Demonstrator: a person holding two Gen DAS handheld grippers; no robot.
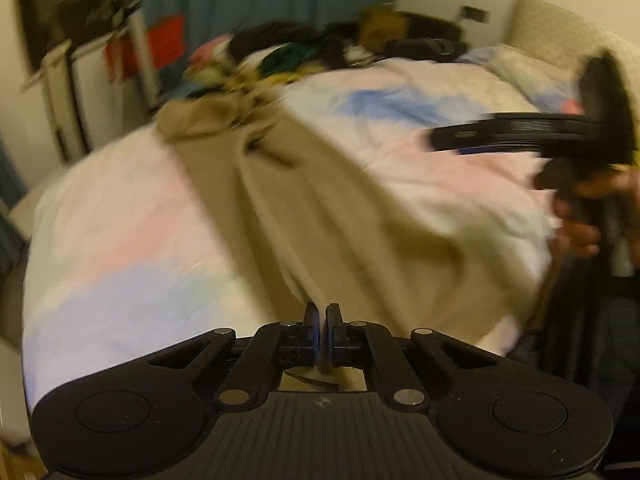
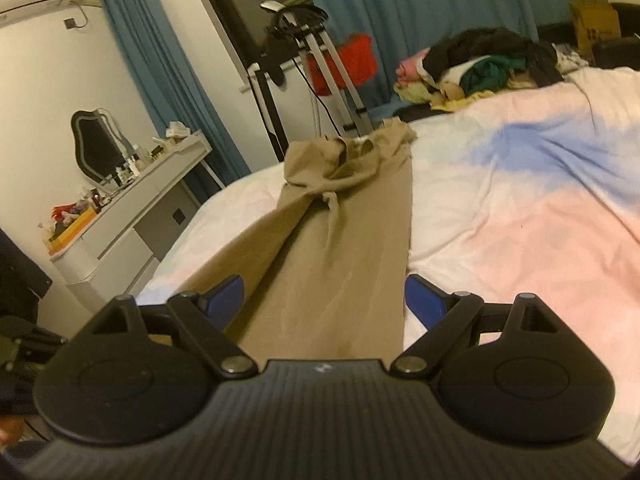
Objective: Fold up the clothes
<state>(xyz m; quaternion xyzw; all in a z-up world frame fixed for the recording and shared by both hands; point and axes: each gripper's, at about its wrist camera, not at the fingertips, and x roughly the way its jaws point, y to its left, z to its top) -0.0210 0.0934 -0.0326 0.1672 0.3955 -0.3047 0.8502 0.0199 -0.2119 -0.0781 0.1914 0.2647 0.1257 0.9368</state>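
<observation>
Home bedroom. Bed (image 2: 520, 208) w/ pastel pink/blue/white duvet fills most of both views; padded headboard (image 1: 560, 36) at far end. Heap of unsorted clothes (image 2: 480, 64) on bed's far side. Vanity table (image 2: 132, 216) w/ mirror (image 2: 96, 144) & small bottles/cosmetics along wall. Teal curtains (image 2: 420, 4) at back, folding ladder (image 2: 340, 76) leaning nr them, paper bag (image 2: 596, 24) in corner.

- Trousers (image 2: 320, 248): plain khaki tan.
- Duvet (image 2: 520, 208): white with soft pink and blue washes.
- Curtains (image 2: 420, 4): teal blue, at 12 o'clock.
- Clothes pile (image 2: 480, 64): black, green, pink, yellow.
- Right gripper (image 2: 324, 296): black, with blue fingers (image 2: 420, 300).
- Basket (image 2: 352, 60): red.
</observation>
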